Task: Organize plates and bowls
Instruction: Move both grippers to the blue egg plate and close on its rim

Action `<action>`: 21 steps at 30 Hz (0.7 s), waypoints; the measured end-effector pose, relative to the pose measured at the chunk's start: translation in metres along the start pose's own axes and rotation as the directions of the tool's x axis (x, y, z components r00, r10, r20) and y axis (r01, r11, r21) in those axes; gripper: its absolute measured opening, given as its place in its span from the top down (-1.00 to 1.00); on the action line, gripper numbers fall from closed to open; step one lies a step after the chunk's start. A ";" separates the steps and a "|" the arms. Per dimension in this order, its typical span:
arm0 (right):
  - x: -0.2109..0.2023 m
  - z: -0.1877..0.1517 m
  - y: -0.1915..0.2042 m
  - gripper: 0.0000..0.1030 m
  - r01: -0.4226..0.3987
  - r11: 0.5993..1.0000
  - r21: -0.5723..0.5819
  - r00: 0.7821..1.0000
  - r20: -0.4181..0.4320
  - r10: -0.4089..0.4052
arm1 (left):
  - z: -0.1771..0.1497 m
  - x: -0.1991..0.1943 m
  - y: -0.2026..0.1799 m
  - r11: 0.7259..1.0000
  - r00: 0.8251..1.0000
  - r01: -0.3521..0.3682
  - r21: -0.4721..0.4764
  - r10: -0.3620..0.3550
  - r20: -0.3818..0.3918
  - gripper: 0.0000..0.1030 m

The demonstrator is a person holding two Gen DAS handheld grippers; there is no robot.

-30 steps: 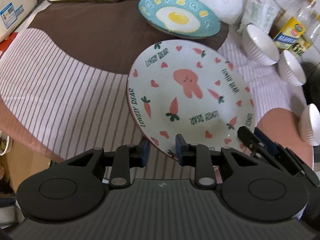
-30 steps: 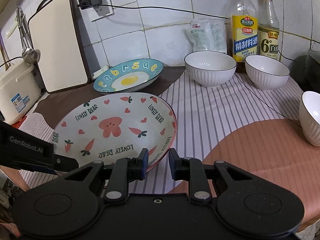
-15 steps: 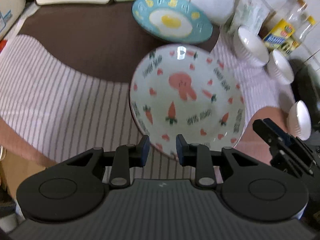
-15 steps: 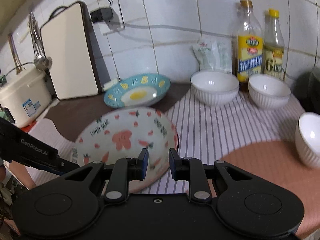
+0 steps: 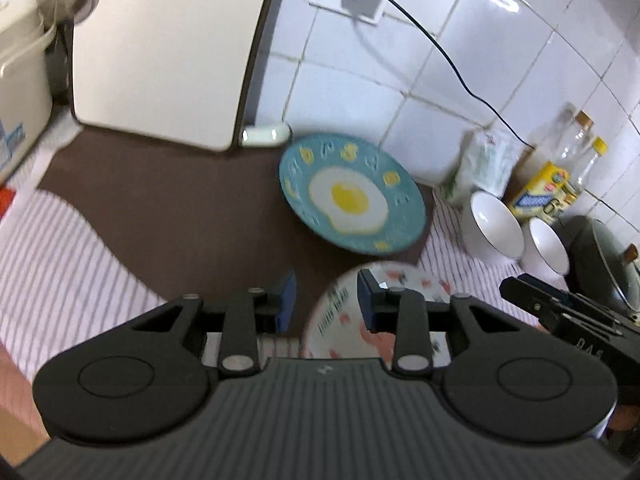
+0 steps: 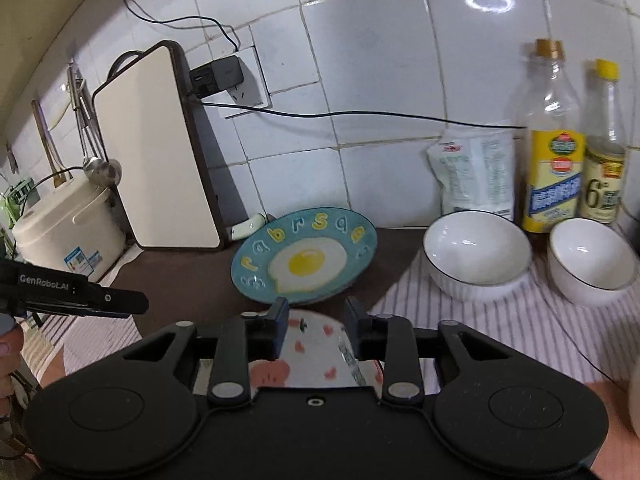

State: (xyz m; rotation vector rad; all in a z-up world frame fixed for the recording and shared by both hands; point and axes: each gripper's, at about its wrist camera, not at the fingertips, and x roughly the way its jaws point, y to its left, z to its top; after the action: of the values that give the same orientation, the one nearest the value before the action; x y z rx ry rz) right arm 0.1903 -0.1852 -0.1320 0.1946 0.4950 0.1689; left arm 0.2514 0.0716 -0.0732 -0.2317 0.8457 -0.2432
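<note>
Both wrist views: egg plate (image 5: pixel 352 196) ahead.

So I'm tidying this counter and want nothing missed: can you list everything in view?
rabbit plate: 1, white with pink rabbit and carrots, on the cloth under both tongs
egg plate: 1, teal with fried-egg print, behind the rabbit plate
bowls: 2 whole, white with dark rims, right on the striped cloth; a third white one at the right edge
bottles: 2, clear with yellow labels, by the wall
packet: 1, white, against the tiles
cutting board: 1, cream, dark-edged, upright at the wall
rice cooker: 1, cream, far left
charger: 1, black, in the wall socket
left tongs: opening, nothing gripped
right tongs: opening, nothing gripped
</note>
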 end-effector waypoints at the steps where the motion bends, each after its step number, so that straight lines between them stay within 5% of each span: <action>1: 0.008 0.003 -0.002 0.18 -0.001 1.000 0.010 1.000 -0.005 0.001 | 0.004 0.005 0.002 1.000 1.000 -0.002 0.005 0.002 0.016 0.29; 5: 0.046 0.013 -0.016 -0.01 -0.006 0.996 0.086 0.999 -0.052 0.011 | 0.016 0.030 0.008 1.000 0.998 -0.018 0.019 0.016 0.062 0.13; 15: 0.130 0.020 -0.042 -0.13 0.064 0.959 0.277 0.988 -0.154 -0.021 | 0.046 0.107 0.022 0.996 0.994 -0.061 0.062 0.056 0.091 -0.17; 21: 0.155 0.024 -0.040 -0.13 0.078 0.959 0.272 0.983 -0.184 -0.028 | 0.056 0.147 0.026 0.995 0.998 -0.027 0.098 0.021 0.054 -0.13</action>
State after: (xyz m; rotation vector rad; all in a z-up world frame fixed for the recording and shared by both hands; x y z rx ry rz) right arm 0.3410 -0.1952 -0.1906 0.4437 0.7025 0.0629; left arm 0.3911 0.0577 -0.1485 -0.1344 0.7815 -0.2548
